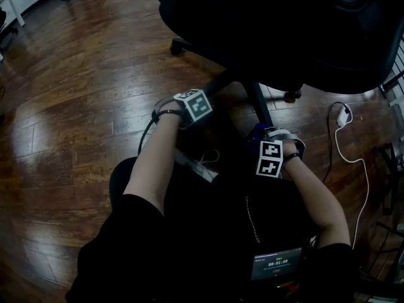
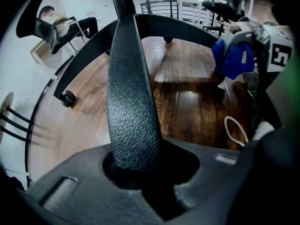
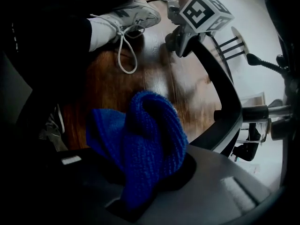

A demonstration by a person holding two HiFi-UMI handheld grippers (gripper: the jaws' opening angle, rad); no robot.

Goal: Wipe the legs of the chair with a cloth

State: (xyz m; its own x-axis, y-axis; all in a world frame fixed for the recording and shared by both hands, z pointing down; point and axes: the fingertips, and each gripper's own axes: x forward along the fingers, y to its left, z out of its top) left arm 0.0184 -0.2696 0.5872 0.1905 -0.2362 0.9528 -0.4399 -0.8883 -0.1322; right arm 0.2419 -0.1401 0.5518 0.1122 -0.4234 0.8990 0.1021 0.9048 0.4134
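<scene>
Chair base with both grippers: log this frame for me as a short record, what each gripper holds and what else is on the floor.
left gripper: shut on a textured black chair leg
right gripper: shut on the bunched blue cloth
cloth contact: close beside a second leg; whether it touches cannot be told
floor: dark wood
white cable: on the floor, right of the chair in the head view
white shoe: on the floor near the base

chair [image 1: 284,36]: cut off at top edge | cloth [image 1: 257,130]: mostly hidden, head view
</scene>
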